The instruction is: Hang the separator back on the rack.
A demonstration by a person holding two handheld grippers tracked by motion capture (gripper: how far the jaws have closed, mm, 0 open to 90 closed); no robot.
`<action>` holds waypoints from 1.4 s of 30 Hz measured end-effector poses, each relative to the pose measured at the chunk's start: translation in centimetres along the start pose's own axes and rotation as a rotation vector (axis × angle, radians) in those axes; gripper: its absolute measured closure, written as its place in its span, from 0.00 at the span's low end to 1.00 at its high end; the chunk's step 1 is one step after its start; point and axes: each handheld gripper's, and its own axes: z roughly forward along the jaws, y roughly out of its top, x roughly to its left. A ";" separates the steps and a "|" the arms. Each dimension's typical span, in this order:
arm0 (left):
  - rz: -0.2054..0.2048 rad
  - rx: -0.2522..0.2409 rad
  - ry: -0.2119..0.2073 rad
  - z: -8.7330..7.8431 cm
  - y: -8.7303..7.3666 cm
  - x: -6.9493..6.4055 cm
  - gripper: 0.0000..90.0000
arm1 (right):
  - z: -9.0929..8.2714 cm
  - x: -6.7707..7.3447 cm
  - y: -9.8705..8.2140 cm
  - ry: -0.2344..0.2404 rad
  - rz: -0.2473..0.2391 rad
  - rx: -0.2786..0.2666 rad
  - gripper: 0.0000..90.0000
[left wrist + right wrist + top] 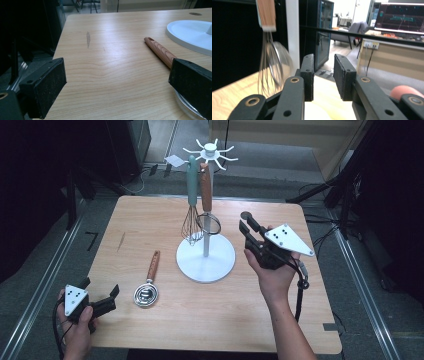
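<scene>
Left tongs gaping beside spoon; stand beyond

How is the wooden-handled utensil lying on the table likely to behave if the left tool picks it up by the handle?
The utensil looks rigid, so it should lift without flopping. Its shiny metal head probably outweighs the slim wooden handle, so it may droop head-down in a grip far up the handle. The rounded handle might twist between the flat pads of the left tool.
</scene>
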 end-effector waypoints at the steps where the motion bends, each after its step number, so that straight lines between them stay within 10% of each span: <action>1: -0.002 0.004 -0.003 0.0 0.1 0.0 0.02 | -0.3 -0.2 -0.6 -0.004 0.005 0.012 0.79; 14: -0.095 0.100 -0.114 0.0 0.8 -0.6 0.17 | -3.9 -2.5 -6.8 -0.050 0.069 0.091 0.74; 23: -0.115 0.186 -0.185 0.7 0.5 -2.0 0.63 | -6.0 -3.0 -10.2 -0.080 0.074 0.154 0.74; 31: -0.135 0.274 -0.275 1.5 0.2 -2.7 0.72 | -6.6 -2.9 -11.8 -0.088 0.088 0.185 0.74; 42: -0.087 0.397 -0.271 2.2 0.1 -3.6 0.82 | -7.0 -2.3 -13.3 -0.071 0.092 0.223 0.74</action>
